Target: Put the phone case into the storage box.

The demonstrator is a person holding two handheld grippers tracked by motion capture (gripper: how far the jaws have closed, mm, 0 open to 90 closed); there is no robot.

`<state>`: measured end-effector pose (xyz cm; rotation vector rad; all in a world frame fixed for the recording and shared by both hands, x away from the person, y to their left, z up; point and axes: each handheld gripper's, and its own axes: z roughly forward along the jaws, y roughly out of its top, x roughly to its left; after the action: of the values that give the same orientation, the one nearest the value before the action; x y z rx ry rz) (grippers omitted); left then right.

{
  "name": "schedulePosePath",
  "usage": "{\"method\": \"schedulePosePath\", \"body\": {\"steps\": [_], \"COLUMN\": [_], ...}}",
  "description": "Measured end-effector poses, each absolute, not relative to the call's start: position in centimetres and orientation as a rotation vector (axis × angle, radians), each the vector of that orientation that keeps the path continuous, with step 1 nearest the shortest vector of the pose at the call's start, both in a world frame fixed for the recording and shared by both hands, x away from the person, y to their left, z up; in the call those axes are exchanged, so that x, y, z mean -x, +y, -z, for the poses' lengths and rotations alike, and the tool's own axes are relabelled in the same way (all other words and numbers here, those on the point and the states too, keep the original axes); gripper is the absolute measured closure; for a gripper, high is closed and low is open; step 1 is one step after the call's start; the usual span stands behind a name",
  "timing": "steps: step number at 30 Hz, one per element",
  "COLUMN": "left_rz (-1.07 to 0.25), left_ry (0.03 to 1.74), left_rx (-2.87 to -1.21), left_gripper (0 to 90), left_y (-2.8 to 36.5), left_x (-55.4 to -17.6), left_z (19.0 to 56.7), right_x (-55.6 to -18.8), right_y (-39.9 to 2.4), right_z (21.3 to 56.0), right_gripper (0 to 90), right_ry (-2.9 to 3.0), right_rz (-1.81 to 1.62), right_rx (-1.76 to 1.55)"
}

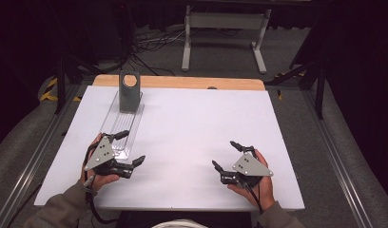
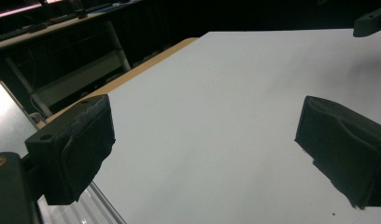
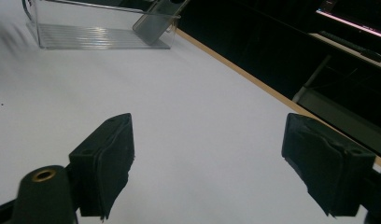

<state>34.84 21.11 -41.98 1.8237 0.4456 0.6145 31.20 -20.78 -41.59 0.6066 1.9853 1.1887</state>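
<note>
Clear plastic is what the long tray (image 1: 120,127) is made of, and in the high view it is lying at the left of the frame, running up and away on the white table (image 1: 192,137). A grey metal piece with a round hole (image 1: 130,91) is standing in the tray's far end, and we are seeing it lean against the tray's end wall in the right gripper view (image 3: 157,23).

We are holding the left gripper (image 1: 132,148) at the lower left of the high view, right at the near end of the tray. One of its black fingers is lying over the tray and the other is just to the right of it. The jaws are standing wide apart, with nothing between them. In the left gripper view, a bit of the ribbed tray (image 2: 93,207) is peeking out at the bottom left.

We are holding the right gripper (image 1: 224,154) at the lower right of the high view, well apart from the tray. Its jaws are wide apart too, over bare white table, holding nothing.
</note>
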Motion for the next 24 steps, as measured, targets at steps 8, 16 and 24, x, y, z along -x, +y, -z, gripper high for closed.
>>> {"method": "schedulePosePath", "body": {"steps": [8, 16, 24], "left_rz": [-0.613, -0.593, -0.572], "left_ry": [0.453, 0.494, 0.517], "left_rx": [-1.841, -1.858, -1.85], "left_gripper": [5.4, 5.4, 5.4], "left_y": [21.6, 22.0, 22.6], "left_x": [-34.4, -33.8, -33.6], "left_z": [42.7, 43.3, 43.5], "right_x": [-30.9, -30.9, -31.1], "right_y": [-20.7, -20.9, -20.8], "right_z": [41.9, 42.1, 42.4], "right_gripper": [17.3, 14.6, 14.3], "right_ry": [2.003, 2.005, 2.017], "right_rz": [-1.183, -1.19, -1.199], "right_rx": [-0.614, -0.625, -0.632]}}
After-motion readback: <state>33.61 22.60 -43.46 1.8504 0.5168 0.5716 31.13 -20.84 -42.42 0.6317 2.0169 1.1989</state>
